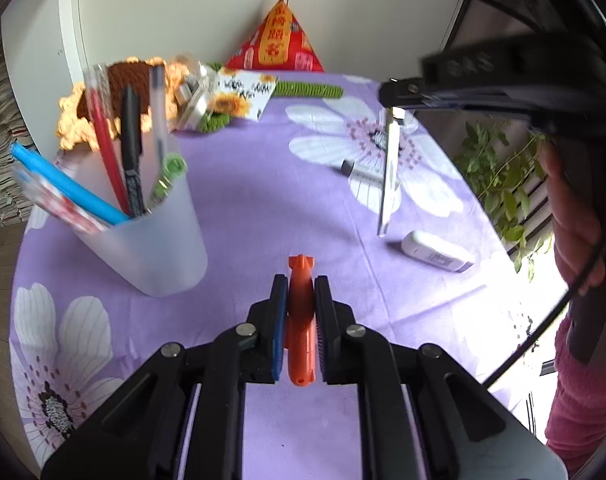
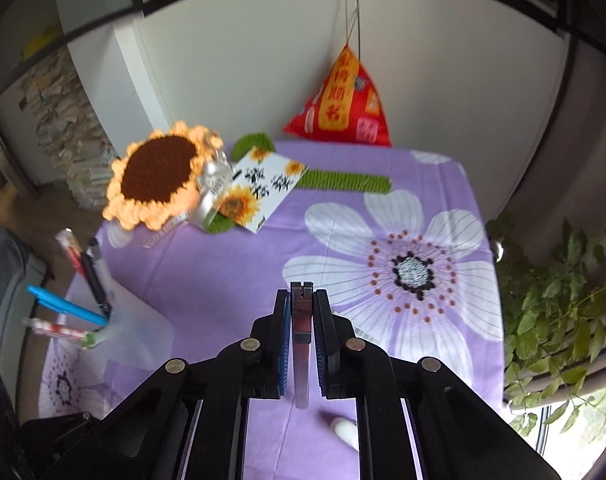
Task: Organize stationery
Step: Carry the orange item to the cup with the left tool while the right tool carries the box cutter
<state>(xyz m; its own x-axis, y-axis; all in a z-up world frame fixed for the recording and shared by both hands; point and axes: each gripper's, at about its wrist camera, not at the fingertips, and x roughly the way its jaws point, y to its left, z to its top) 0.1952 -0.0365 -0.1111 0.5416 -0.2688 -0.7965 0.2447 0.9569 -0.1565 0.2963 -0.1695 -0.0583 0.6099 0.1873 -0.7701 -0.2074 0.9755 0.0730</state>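
pen cup: frosted white cup at left of the left wrist view, standing on the purple floral surface; also at lower left of the right wrist view, blurred.
cup contents: blue pen, red pen, black pen, clear pen, a green-tipped one, all leaning out of the rim.
sunflower: crocheted sunflower behind the cup, upper left of the right wrist view, a sunflower card just beside it.
left gripper: left gripper at bottom centre of its own view, fingers closed tight on an orange utility knife, which sticks out past the tips and hangs above the surface.
red bag: red triangular bag at top centre, against the wall.
right gripper: right gripper at bottom centre of its own view, fingers clamped on a clear ruler-like strip; in the left wrist view the strip hangs down from that gripper at upper right, blurred.
marker: grey marker lying on the surface right of centre, behind the strip.
white item: white eraser-like block lying on the surface at lower right.
plant: green plant at the right edge.
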